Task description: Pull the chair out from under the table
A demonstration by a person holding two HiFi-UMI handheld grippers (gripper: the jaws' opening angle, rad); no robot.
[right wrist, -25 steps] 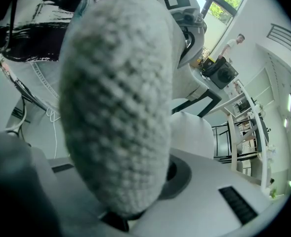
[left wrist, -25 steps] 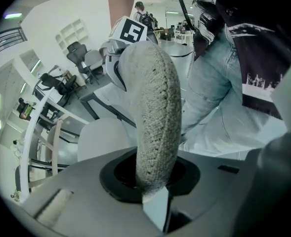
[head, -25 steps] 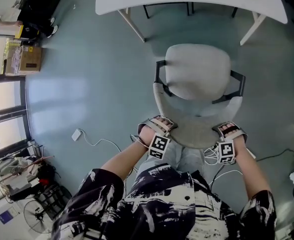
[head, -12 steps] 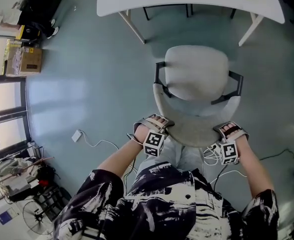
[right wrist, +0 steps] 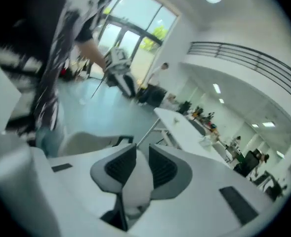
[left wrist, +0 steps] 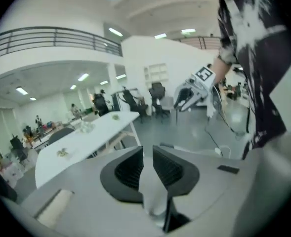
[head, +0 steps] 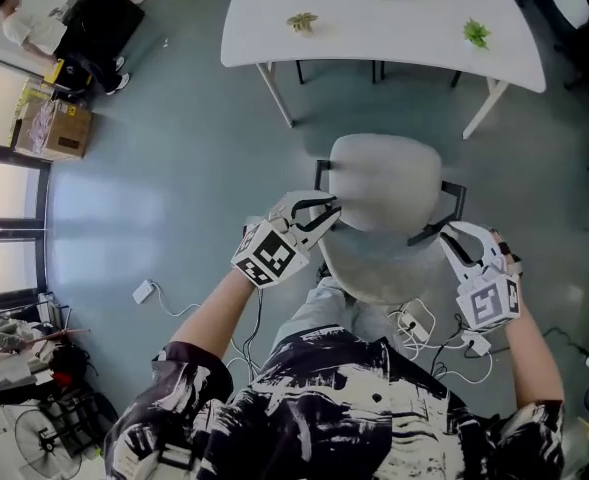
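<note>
The grey chair stands out on the floor just before the white table, its back towards me. Both grippers hang above the chair's back and touch nothing. My left gripper is over the back's left corner, my right gripper over its right corner. In the left gripper view the left gripper shows a narrow gap between its pads, with nothing in it. The right gripper looks the same in its own view, with the chair below it. Both pairs of jaws have just been closing on nothing.
Small plants lie on the table. Cables and a power strip lie on the floor beside my legs, and a white adapter to the left. A cardboard box, a black case and a person are at the far left.
Both grippers held the top of the chair's back; now they have let go and risen well above it. The head view has tilted up, so more of the table shows.
</note>
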